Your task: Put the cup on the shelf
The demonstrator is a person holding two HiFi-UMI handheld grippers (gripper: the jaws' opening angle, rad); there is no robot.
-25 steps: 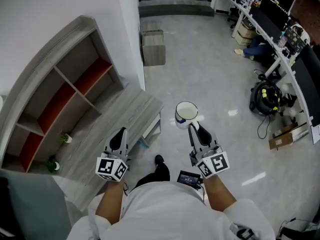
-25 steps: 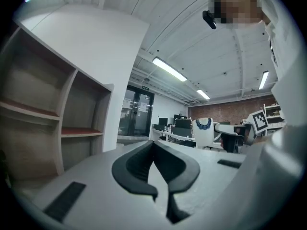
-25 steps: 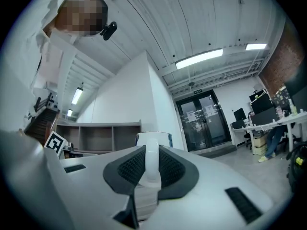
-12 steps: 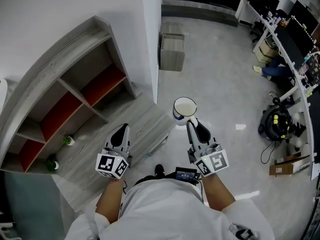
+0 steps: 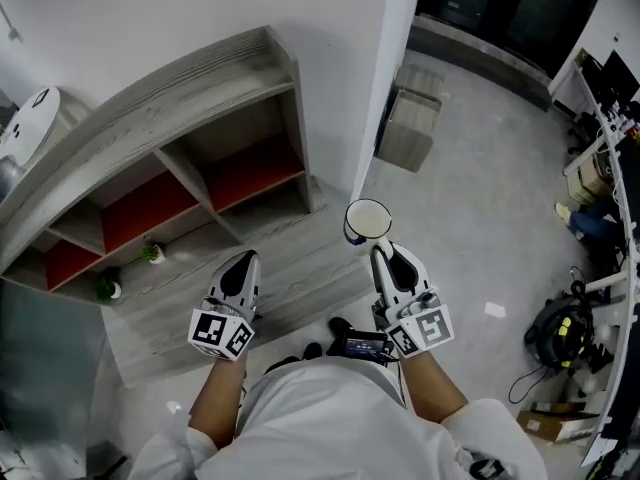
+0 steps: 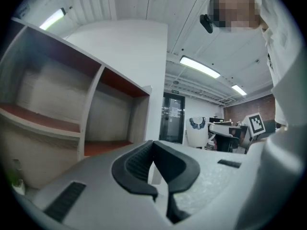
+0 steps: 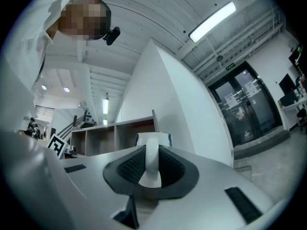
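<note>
A white cup (image 5: pixel 367 222) with a blue band hangs upright over the floor, right of the shelf. My right gripper (image 5: pixel 384 252) is shut on its handle. In the right gripper view the white handle (image 7: pixel 152 163) sits pinched between the dark pads, with the cup's body (image 7: pixel 153 139) just past them. The grey wooden shelf (image 5: pixel 190 88) with red inner panels fills the upper left of the head view; it also stands behind the cup (image 7: pixel 115 131). My left gripper (image 5: pixel 239 272) is shut and holds nothing, hovering over the shelf's low front ledge. Open shelf compartments (image 6: pixel 91 121) lie ahead of my left gripper (image 6: pixel 153 145).
Two small green plants (image 5: pixel 152 253) (image 5: pixel 107 288) stand on the shelf's low ledge. A white wall corner (image 5: pixel 395 58) rises right of the shelf, with a grey box (image 5: pixel 412 128) on the floor behind it. Desks (image 5: pixel 610 138) and a black bag (image 5: pixel 558 333) are at far right.
The view has swung toward the shelf, which now sits more central and closer. The right gripper still holds the cup; both grippers keep their places in the view.
</note>
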